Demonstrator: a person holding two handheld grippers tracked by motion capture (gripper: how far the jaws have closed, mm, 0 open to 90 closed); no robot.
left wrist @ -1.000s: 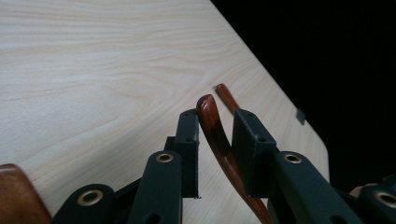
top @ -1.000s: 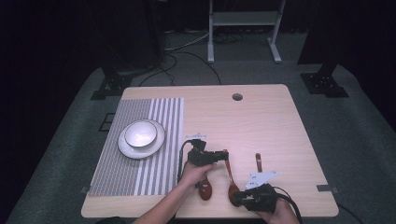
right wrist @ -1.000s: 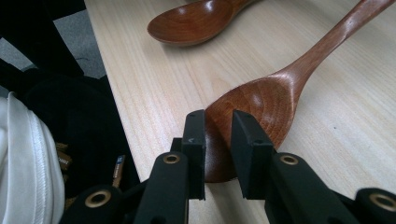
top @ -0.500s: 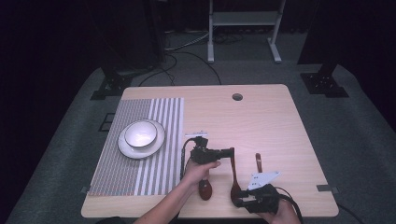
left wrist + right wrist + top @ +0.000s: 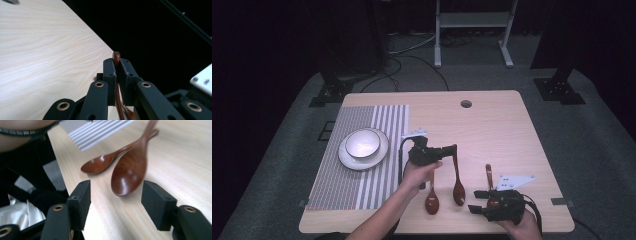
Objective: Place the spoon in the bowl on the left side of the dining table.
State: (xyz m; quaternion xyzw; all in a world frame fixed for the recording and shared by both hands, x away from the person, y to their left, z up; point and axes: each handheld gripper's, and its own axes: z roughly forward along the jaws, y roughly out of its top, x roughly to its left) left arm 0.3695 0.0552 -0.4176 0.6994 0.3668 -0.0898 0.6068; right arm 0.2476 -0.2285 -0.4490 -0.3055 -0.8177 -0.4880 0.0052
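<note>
Three dark brown wooden spoons are near the table's front edge. My left gripper (image 5: pixel 454 149) (image 5: pixel 116 63) is shut on the handle end of the middle spoon (image 5: pixel 458 190) (image 5: pixel 130 173), whose bowl hangs low toward the table. The left spoon (image 5: pixel 432 200) (image 5: pixel 97 164) lies flat beside it. The third spoon (image 5: pixel 488 174) lies to the right, its bowl hidden under my right gripper (image 5: pixel 474 201) (image 5: pixel 116 197). That gripper is open, its jaws pointing left at the held spoon's bowl with nothing between them.
A white bowl (image 5: pixel 362 142) on a white plate (image 5: pixel 381 150) sits on a striped placemat (image 5: pixel 344 185) at the left. A round cable hole (image 5: pixel 466 104) is at the table's far side. The table's front edge (image 5: pixel 437 231) is close to both hands.
My left gripper has moved away from the person with the middle spoon's handle in it, drawing that spoon's bowl up the table. The right gripper has barely shifted.
</note>
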